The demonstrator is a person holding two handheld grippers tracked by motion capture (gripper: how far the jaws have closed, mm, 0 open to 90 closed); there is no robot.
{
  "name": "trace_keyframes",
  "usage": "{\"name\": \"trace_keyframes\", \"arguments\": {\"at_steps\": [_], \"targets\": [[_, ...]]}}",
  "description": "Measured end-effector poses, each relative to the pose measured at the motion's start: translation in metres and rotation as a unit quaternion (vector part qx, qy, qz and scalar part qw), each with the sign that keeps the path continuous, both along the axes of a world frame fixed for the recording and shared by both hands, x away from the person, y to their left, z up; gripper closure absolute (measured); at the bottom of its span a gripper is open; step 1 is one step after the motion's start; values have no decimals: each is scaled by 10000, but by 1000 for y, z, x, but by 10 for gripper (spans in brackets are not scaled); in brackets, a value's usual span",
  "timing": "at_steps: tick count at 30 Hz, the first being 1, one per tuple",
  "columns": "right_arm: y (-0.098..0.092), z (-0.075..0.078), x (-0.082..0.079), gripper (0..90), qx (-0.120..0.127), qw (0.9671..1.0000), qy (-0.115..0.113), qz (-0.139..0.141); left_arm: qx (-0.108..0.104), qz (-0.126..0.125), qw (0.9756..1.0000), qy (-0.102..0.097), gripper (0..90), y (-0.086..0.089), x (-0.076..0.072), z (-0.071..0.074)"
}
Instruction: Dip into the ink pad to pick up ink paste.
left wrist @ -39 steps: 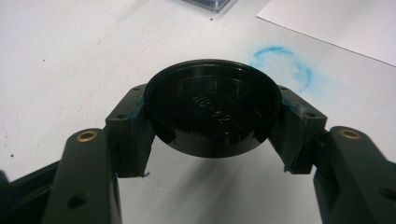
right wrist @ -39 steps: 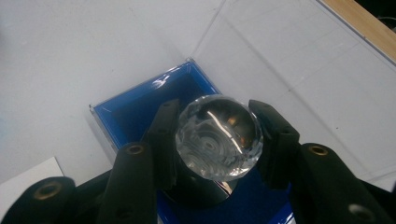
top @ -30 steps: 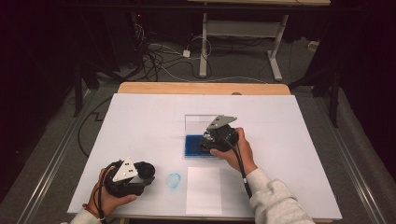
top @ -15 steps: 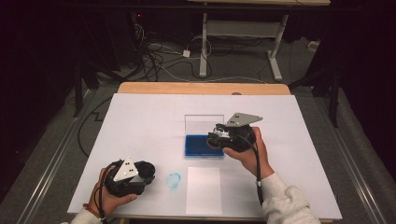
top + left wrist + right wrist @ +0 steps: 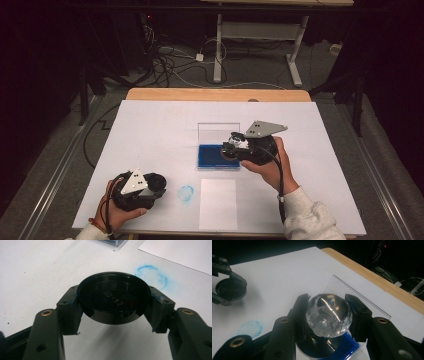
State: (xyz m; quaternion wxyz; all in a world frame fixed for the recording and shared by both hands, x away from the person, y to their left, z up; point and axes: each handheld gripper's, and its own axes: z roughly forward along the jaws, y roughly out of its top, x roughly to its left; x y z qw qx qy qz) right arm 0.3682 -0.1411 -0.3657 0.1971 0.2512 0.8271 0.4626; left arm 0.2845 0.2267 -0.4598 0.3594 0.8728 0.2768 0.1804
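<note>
Nearest me, my left hand-held gripper (image 5: 159,183) rests low over the table (image 5: 150,130), its jaws clamped on the rim of a black round cap (image 5: 113,298); in the left gripper view the pads bite opposite edges of it. It looks like light, stiff plastic with a smooth, slippery wall, so I judge that a grip across the full width is the right one. Just beyond lies a faint blue ring stain (image 5: 186,192) beside a white sheet (image 5: 218,202). Farther out, my right hand-held gripper (image 5: 231,148) is clenched on a faceted clear stamp knob (image 5: 328,315), poised above the blue ink pad (image 5: 216,156) with its clear lid (image 5: 217,132) upright behind. The knob seems hard, glossy and prone to slip, so I'd keep the jaws on its widest girth.
</note>
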Motion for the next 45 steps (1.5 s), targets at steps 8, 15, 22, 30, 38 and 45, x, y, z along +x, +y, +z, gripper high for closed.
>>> {"name": "trace_keyframes", "arguments": {"at_steps": [8, 15, 22, 30, 38, 45], "targets": [[-4, 4, -15, 570, 72, 9999, -92, 102, -5, 9, 10000, 13, 367, 0, 0, 0], [-12, 12, -30, 570, 123, 9994, -205, 261, 15, -6, 10000, 10, 367, -1, 0, 0], [-15, 14, -36, 570, 131, 9993, -237, 241, 12, -9, 10000, 16, 367, -1, 1, 0], [-17, 14, -42, 570, 136, 9992, -204, 312, 12, 4, 10000, 19, 367, -1, 1, 0], [-17, 11, -51, 570, 115, 9988, -179, 432, 15, 1, 10000, 21, 367, 0, 1, 0], [-14, 10, -58, 570, 7, 9981, -224, 572, 0, -2, 10000, 15, 367, 0, 1, 0]]}}
